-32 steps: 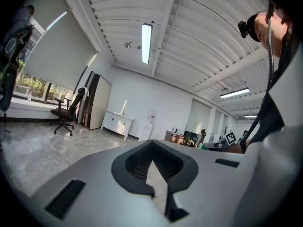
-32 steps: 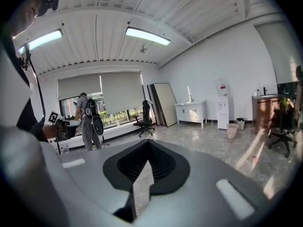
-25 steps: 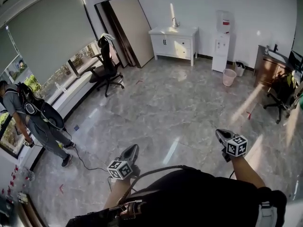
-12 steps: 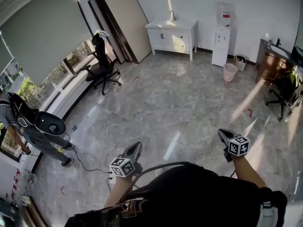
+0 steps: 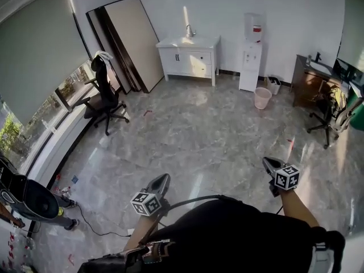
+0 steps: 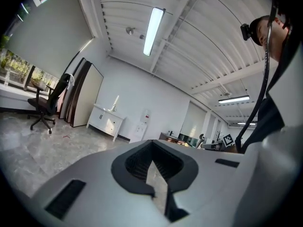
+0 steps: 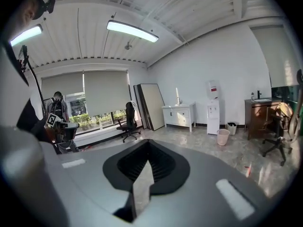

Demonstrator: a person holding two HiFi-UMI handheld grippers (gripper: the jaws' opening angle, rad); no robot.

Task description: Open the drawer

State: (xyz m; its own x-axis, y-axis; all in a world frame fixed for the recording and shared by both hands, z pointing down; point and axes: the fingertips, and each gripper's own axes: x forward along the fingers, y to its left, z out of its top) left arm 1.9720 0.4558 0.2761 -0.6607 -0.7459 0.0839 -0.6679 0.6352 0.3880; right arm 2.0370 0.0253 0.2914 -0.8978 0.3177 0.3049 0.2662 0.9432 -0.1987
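Observation:
The white cabinet with drawers and doors stands far off against the back wall; it also shows small in the left gripper view and the right gripper view. My left gripper is held low in front of my body, jaws shut and empty. My right gripper is out to the right, jaws shut with nothing between them. Both point across a wide stretch of marble floor toward the cabinet, well short of it.
A black office chair stands at the left by the window. Large boards lean beside the cabinet. Right of it are a water dispenser, a pink bin, a wooden desk and another chair. A person stands at bottom left.
The room has slid left in the head view; cabinet, chair and boards sit further left. The person at the left has dropped toward the bottom-left corner. Both grippers stay shut.

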